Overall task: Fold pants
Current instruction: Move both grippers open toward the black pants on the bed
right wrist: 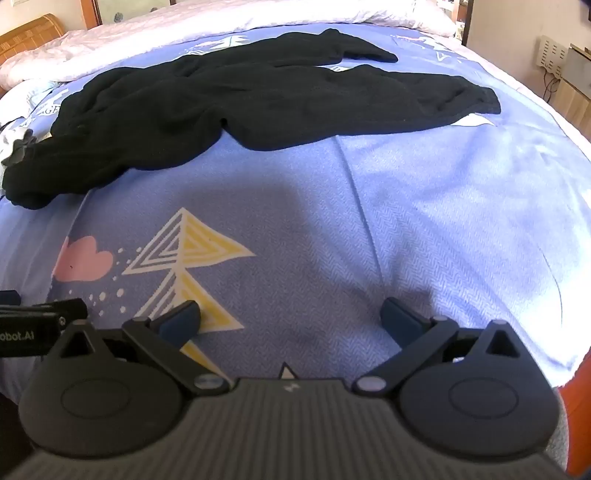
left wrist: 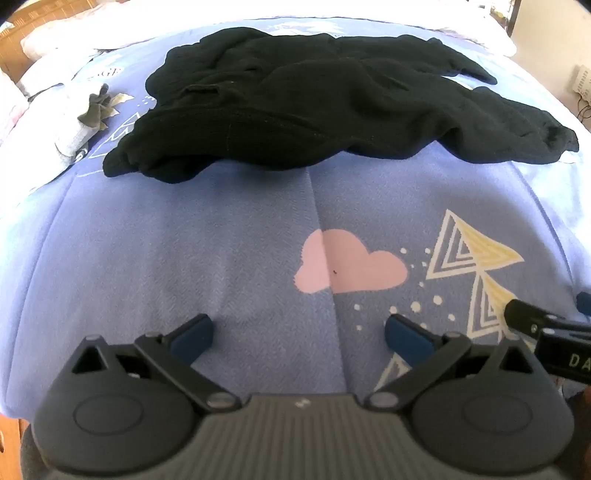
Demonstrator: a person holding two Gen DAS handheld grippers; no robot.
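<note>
Black pants [left wrist: 314, 107] lie rumpled and unfolded across the far part of a blue patterned bedspread [left wrist: 221, 236]. In the right wrist view the pants [right wrist: 221, 99] stretch from a bunched waist at the left to two legs at the far right. My left gripper [left wrist: 298, 334] is open and empty, low over the bedspread, well short of the pants. My right gripper [right wrist: 290, 321] is open and empty too, beside the left one, also short of the pants.
A grey and white cloth [left wrist: 86, 118] lies left of the pants. White bedding [right wrist: 221, 18] is piled at the far side. A wooden headboard [right wrist: 29, 33] is at the far left. A wall with a socket strip [right wrist: 552, 55] is at the right.
</note>
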